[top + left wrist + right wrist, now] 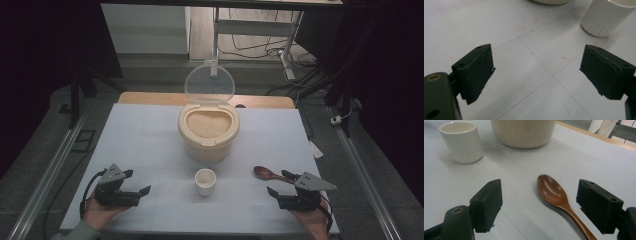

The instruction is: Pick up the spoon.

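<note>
High view: my left gripper (136, 184) rests low on the near left of the white table (140, 130), jaws spread wide, nothing between them. My right gripper (278, 183) sits at the near right, jaws likewise spread. The wooden spoon (266, 174) lies flat on the table just in front of the right gripper, bowl pointing toward the table's middle, handle running back between the two open jaws. A small white cup (205, 181) stands upright between my two grippers, near the front edge. Behind it stands the beige rice container (208, 131), its clear lid (209, 83) hinged up and open, grains visible inside.

Left gripper view: both black jaws stand far apart over bare table. No pad touches anything. The white cup (606, 17) stands at upper right, well apart from the jaws; the foot of the rice container (551, 1) shows at the top edge.

Right gripper view: jaws wide apart, the wooden spoon (554, 192) lying between them, bowl face up. Its handle runs down toward the right-hand jaw and passes close beside it; I cannot tell whether they touch. Pads are not pressing on it. The cup (462, 141) stands at upper left, the rice container (522, 132) behind, both well apart from the jaws.
</note>
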`<state>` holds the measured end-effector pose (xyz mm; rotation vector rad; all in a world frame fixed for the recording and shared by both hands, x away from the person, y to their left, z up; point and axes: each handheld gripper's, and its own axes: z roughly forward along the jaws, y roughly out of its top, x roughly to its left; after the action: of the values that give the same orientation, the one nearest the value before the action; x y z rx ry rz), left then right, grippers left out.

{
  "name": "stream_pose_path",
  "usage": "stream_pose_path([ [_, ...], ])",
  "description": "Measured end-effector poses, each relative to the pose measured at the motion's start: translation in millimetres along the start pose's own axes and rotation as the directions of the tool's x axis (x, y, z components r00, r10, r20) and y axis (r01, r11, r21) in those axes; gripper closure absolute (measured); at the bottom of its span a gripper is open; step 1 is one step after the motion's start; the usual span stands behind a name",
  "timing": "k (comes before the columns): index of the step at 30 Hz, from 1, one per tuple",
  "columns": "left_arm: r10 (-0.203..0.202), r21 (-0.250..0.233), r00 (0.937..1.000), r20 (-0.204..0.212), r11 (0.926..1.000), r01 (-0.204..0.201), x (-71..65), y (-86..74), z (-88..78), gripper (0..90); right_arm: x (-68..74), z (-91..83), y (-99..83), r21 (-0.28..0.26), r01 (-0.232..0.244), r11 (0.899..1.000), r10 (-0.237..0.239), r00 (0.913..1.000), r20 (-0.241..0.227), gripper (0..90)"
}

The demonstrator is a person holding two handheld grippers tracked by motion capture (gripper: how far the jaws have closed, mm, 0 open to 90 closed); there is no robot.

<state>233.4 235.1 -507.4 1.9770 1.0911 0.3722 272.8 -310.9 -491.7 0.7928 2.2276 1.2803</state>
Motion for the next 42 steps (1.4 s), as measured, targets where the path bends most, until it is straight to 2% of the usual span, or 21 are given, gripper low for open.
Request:
stream_pose_path([
  [5,0.001,0.003,1.0,0.001,1.0,-0.001,-0.9,-0.6,0.6,11.5,2.4,0.4,2.1,0.009,0.012,1.0,-0.012,0.9999,-0.008,22.3],
  [16,0.032,0.006,0.9995,-0.005,0.9995,-0.032,-3.8,2.4,5.2,11.5,2.6,0.0,2.0,0.025,-0.002,1.0,0.002,0.9998,-0.021,24.8],
  [27,0.039,0.007,0.9992,-0.009,0.9992,-0.039,-3.7,2.8,4.7,11.4,1.4,0.5,3.2,0.042,-0.009,0.999,0.01,0.9996,-0.028,27.5],
  [28,0.04,0.009,0.9992,-0.01,0.9992,-0.04,-3.5,2.9,4.9,11.4,1.3,0.9,4.1,0.031,-0.011,0.999,0.012,0.9995,-0.031,27.6],
  [33,0.05,0.016,0.9987,-0.015,0.9987,-0.049,-4.1,3.1,5.8,11.0,-0.6,-2.7,14.2,0.058,-0.007,0.998,0.01,0.9992,-0.038,28.6],
  [37,0.048,0.015,0.9988,-0.014,0.9987,-0.048,-2.8,3.2,5.2,10.8,-3.0,-4.8,34.1,0.133,0.018,0.991,-0.012,0.9989,-0.045,29.0],
  [40,0.052,0.014,0.9986,-0.012,0.9986,-0.052,-2.8,3.2,4.8,10.8,-4.6,-6.9,40.8,0.146,0.02,0.989,-0.013,0.9988,-0.046,29.4],
  [42,0.053,0.017,0.9986,-0.01,0.9985,-0.052,-2.5,3.2,5.1,10.7,-10.0,-8.2,47.8,0.175,0.02,0.984,-0.009,0.9982,-0.06,29.9],
])
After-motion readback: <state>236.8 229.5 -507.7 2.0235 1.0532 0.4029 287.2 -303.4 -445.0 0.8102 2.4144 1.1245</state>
